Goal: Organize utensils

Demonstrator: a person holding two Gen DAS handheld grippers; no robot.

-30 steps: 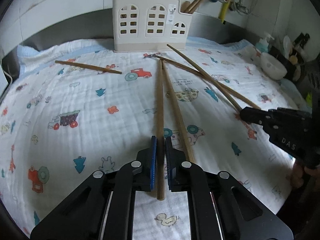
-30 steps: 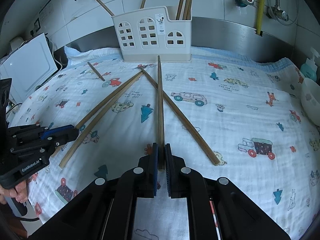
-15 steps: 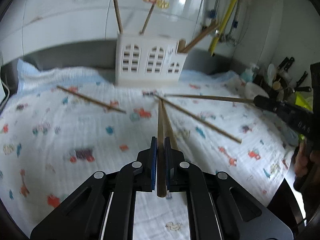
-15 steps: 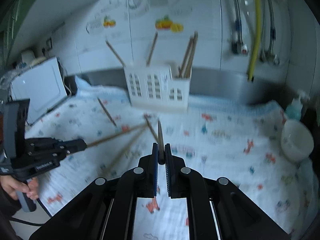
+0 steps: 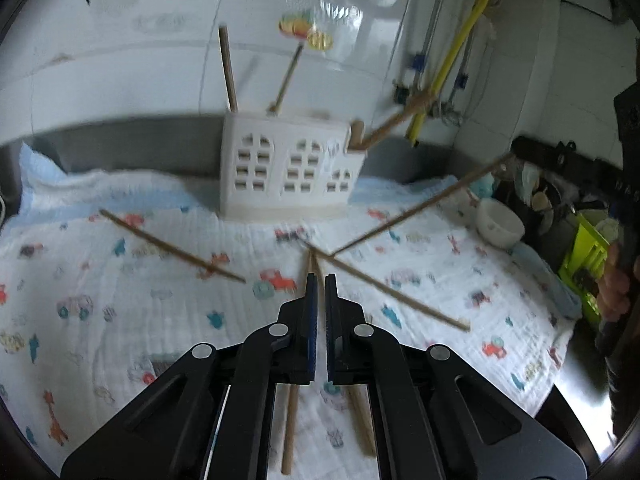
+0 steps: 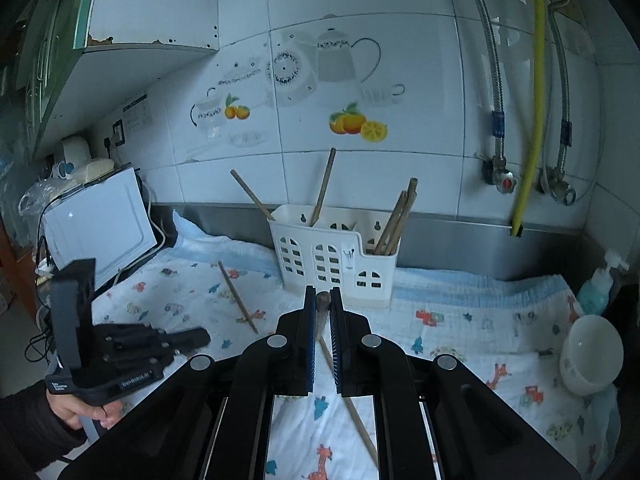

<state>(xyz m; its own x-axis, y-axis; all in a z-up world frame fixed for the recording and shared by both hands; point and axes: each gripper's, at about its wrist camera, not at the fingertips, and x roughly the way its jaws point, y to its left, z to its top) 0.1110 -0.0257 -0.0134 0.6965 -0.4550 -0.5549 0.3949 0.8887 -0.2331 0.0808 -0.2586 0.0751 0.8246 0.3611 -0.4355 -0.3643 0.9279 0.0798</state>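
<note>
The right gripper (image 6: 323, 312) is clenched on one chopstick (image 6: 322, 302), whose blunt end shows between the blue pads. From the left wrist view that chopstick (image 5: 420, 204) slants down from the right gripper (image 5: 520, 150) at far right, its thin tip low over the cloth (image 5: 120, 320), just ahead of the left gripper (image 5: 319, 292).

The left gripper's jaws have just drawn together and stand closed with nothing between them. Seen from the right wrist, the left gripper (image 6: 200, 337) is down to the left, carried by a hand (image 6: 80, 412) in a dark sleeve.

Two sticks (image 5: 290, 428) lie on the cloth right under the left gripper, running forward past its tips. A third stick (image 5: 172, 246) lies ahead to its left and a fourth stick (image 5: 392, 292) ahead to its right.

The white holder (image 6: 332, 264) stands straight ahead of both grippers at the cloth's far edge, with several chopsticks upright in it. A white bowl (image 6: 592, 356) sits off to the right gripper's right, a soap bottle (image 6: 596, 288) behind it.
</note>
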